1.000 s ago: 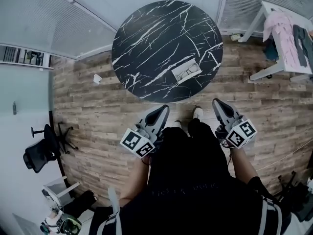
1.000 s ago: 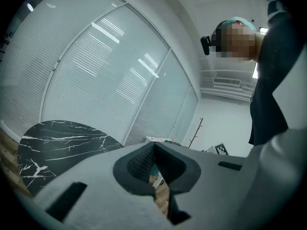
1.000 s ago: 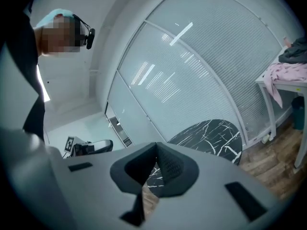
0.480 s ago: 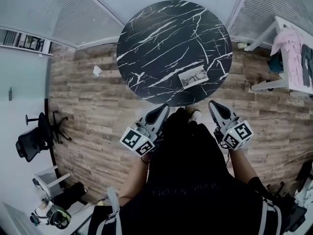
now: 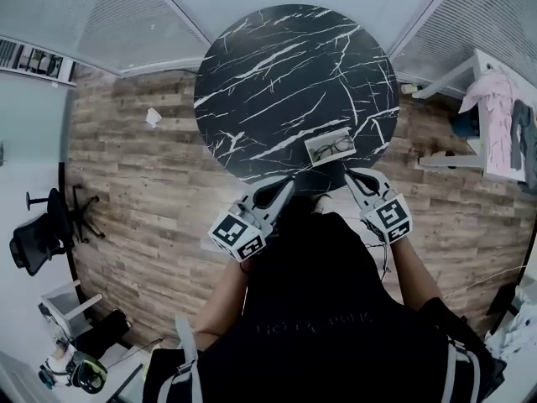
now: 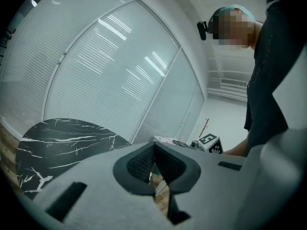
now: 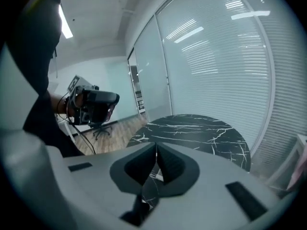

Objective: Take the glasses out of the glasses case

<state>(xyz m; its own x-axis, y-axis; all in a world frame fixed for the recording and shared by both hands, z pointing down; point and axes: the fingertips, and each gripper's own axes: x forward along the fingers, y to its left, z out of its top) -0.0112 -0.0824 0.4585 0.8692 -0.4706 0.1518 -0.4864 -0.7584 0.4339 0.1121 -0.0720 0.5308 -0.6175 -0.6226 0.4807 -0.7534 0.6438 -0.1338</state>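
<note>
Open glasses case [image 5: 312,152] at near-right rim of round black marble table [image 5: 277,74], glasses [image 5: 338,147] lying inside. Left gripper [image 5: 284,186] at near table edge, jaws pressed together, empty. Right gripper [image 5: 351,175] just short of case, jaws likewise closed on nothing. Wide stretch of tabletop behind case, wood floor [image 5: 143,191] all round. Print on dark shirt [image 5: 319,309] too blurred to read.

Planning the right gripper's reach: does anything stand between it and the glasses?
Nothing visible does. The glasses lie exposed in the open case near the table edge, just ahead of the shut right gripper.
</note>
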